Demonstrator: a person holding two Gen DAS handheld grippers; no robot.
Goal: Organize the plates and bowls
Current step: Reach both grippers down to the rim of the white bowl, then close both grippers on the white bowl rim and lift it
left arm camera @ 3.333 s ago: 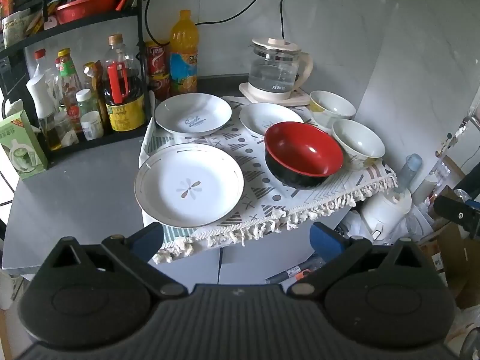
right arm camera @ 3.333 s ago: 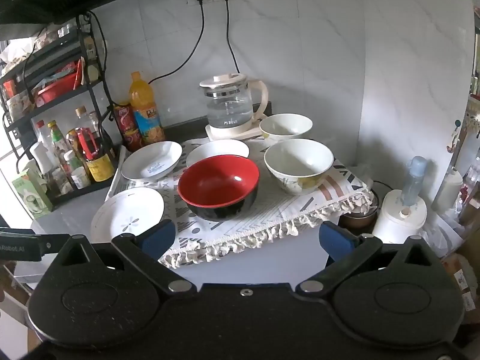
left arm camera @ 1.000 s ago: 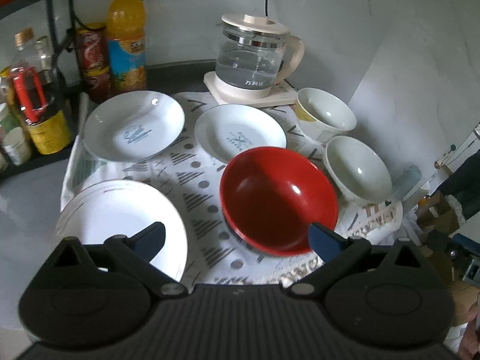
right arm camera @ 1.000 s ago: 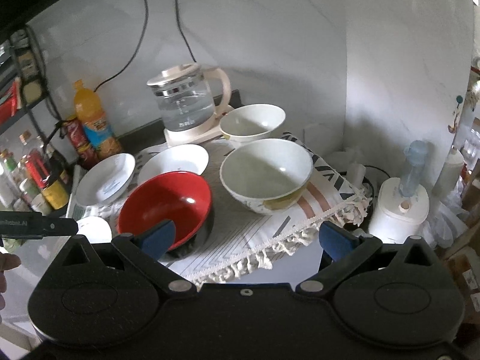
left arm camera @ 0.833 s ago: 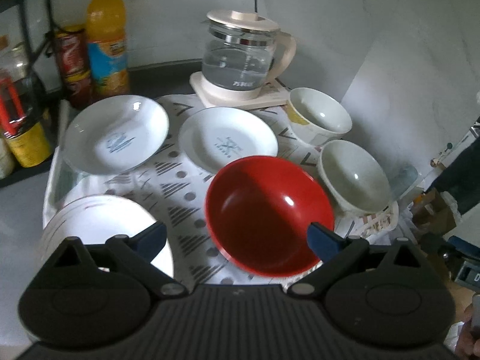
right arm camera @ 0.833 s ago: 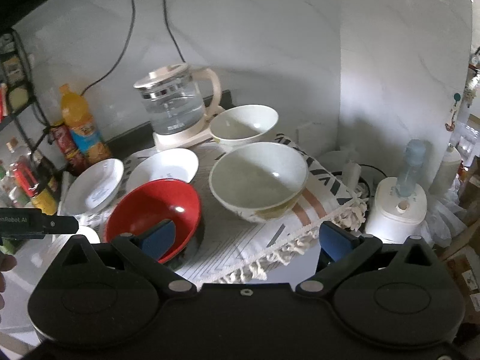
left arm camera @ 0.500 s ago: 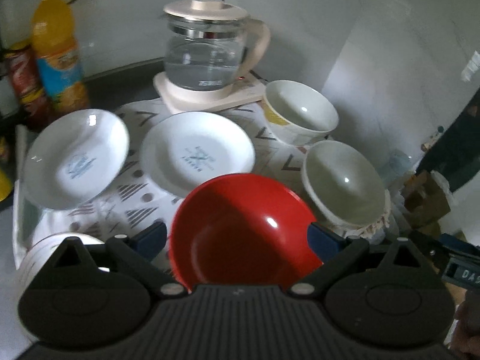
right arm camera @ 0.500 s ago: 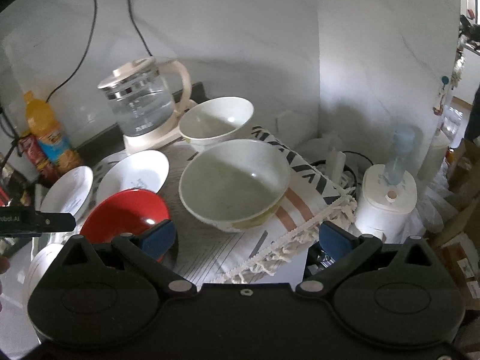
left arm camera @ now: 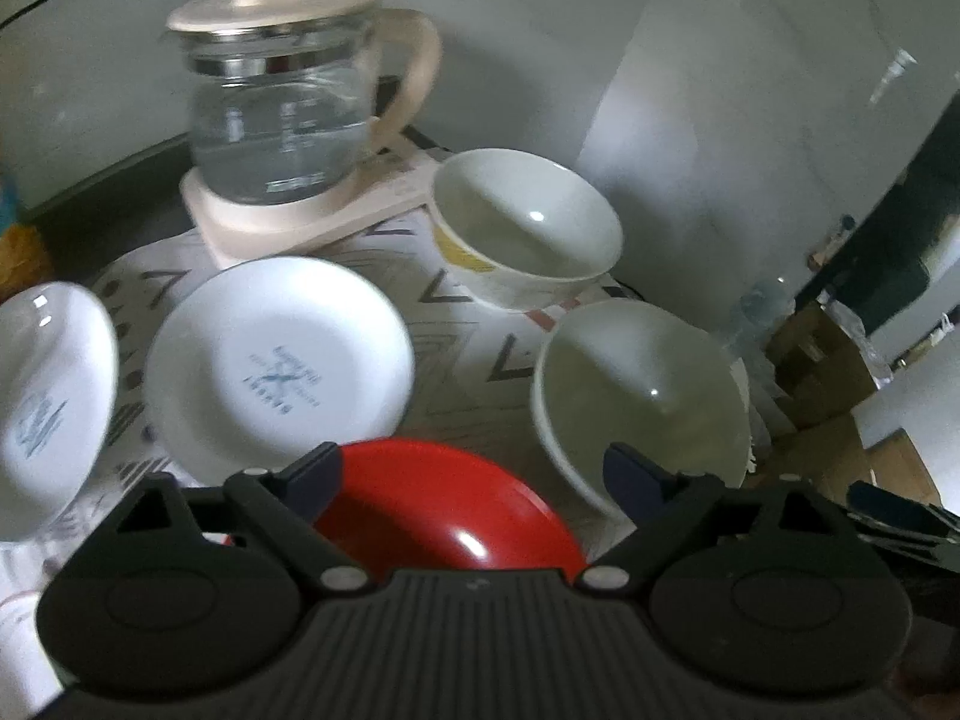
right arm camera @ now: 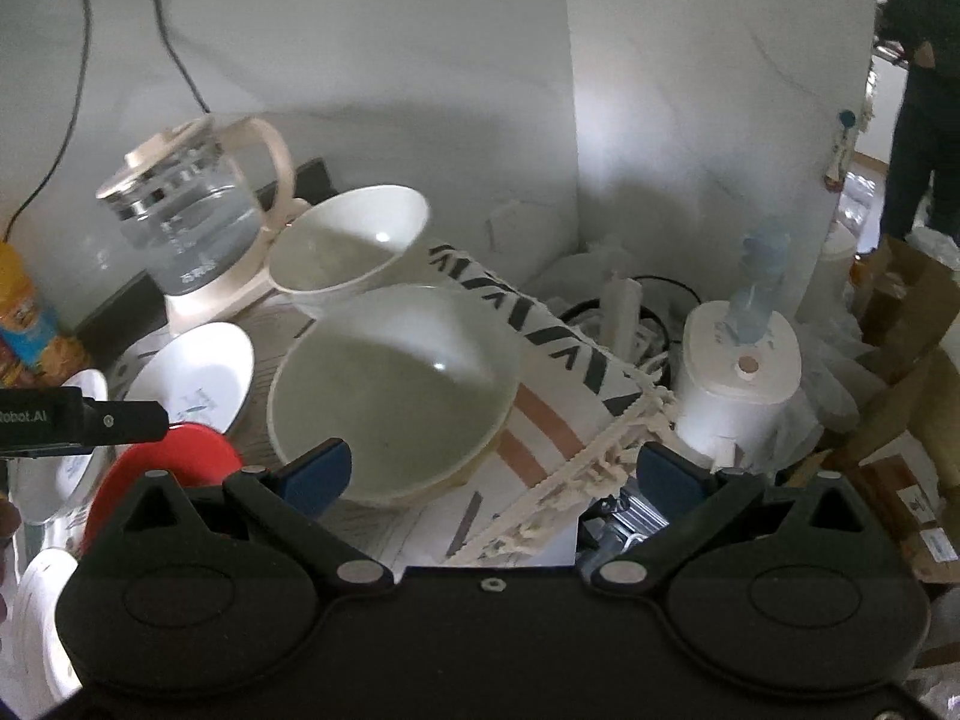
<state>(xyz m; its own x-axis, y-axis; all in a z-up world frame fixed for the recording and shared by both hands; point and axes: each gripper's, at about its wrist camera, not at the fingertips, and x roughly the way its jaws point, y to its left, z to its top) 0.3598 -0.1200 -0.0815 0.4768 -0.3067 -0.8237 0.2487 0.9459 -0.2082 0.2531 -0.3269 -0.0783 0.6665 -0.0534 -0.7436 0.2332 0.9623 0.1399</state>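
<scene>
Approach step: left gripper (left arm camera: 474, 471) over red bowl (left arm camera: 444, 510), jaws just narrowing, nothing gripped. Right gripper (right arm camera: 495, 474) spread wide, empty, near large white bowl (right arm camera: 390, 390). Next: straddle a rim, clamp.

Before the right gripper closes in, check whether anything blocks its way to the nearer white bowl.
Nothing visible does. The right gripper stands open, with the near rim of the large white ceramic bowl just ahead of its left finger. The red bowl sits off to the left, clear of that path.
</scene>
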